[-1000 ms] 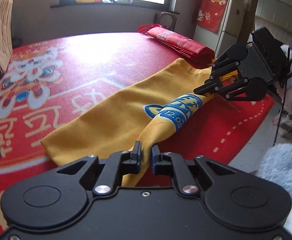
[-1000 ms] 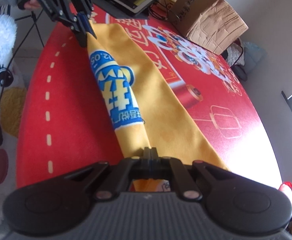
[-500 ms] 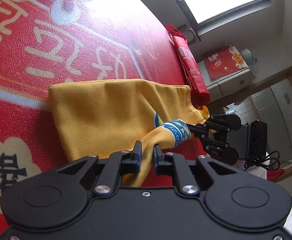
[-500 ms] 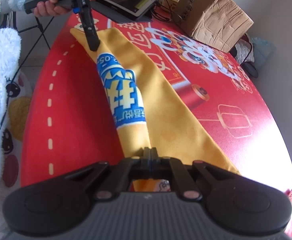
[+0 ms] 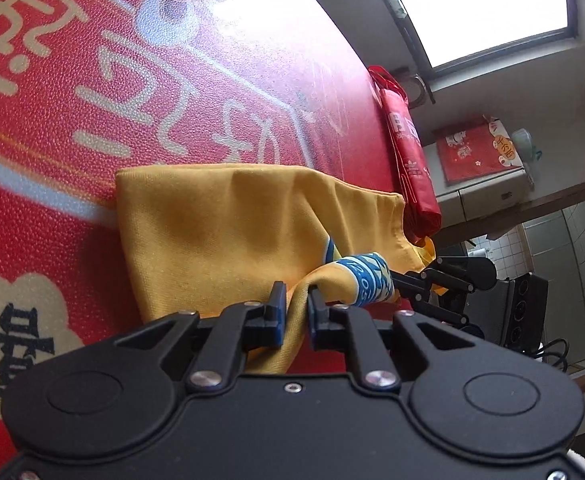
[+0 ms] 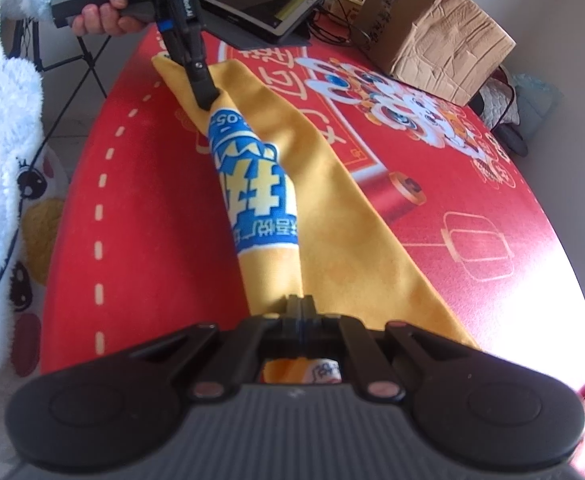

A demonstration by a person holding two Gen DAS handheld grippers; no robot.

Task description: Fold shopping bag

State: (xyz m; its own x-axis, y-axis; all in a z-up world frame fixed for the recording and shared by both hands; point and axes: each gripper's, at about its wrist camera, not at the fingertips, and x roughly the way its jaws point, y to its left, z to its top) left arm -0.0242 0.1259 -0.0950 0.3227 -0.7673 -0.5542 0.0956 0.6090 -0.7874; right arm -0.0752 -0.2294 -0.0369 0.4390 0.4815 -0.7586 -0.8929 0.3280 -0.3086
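step: fold over | bag (image 6: 268,184) on red surface (image 6: 140,216), near edge lifted | left gripper (image 5: 294,306), right gripper (image 6: 299,312): jaws pinching bag | tip: keep edge taut, lay level

The shopping bag (image 6: 332,216) lies lengthwise on the table mat (image 6: 492,208), stretched between my left gripper (image 6: 206,102) and right gripper (image 6: 300,308). Behind its far end stands a tablet (image 6: 276,0), a cardboard box (image 6: 432,32) right of that. Beyond the bag in the left wrist view lies a second folded bag (image 5: 408,160).
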